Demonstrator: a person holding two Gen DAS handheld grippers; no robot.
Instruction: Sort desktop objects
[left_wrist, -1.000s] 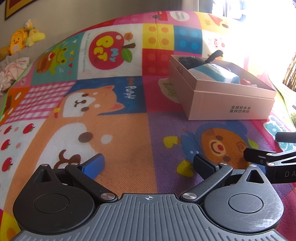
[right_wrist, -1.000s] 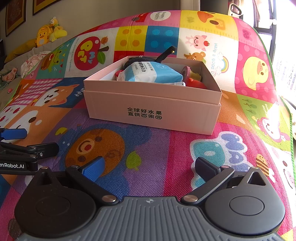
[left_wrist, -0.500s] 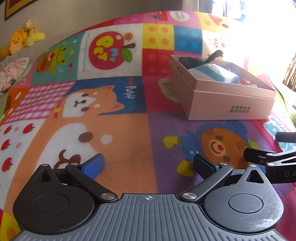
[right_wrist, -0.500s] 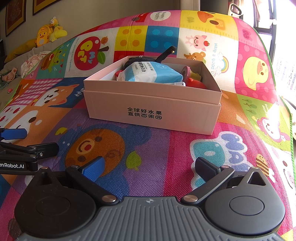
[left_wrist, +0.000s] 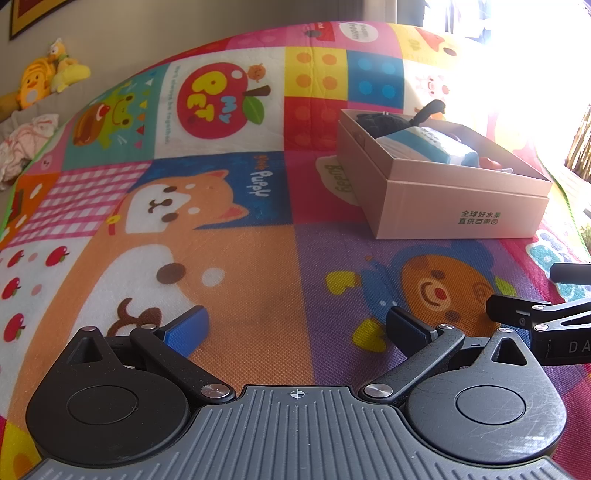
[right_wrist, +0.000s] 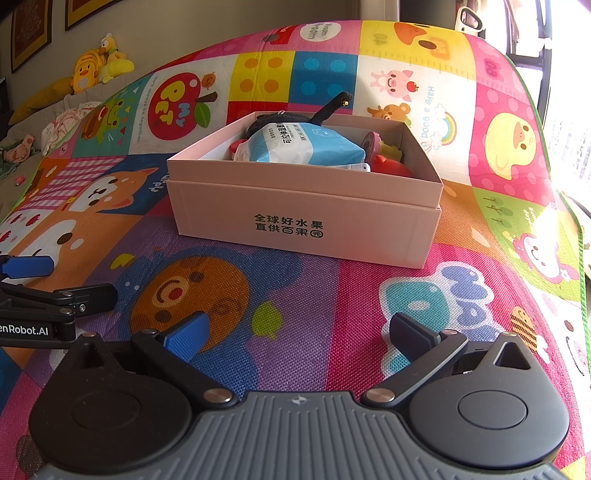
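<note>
Nothing moved | left gripper spread, empty | right gripper spread, empty | box filled

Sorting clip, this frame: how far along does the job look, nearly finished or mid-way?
Probably at or near the end. Done: the pink box already holds a blue-and-white packet, a black item and red and pink toys. In hand: nothing; the left gripper and right gripper are both open and empty. Left: no loose object shows on the play mat in either view.
</note>
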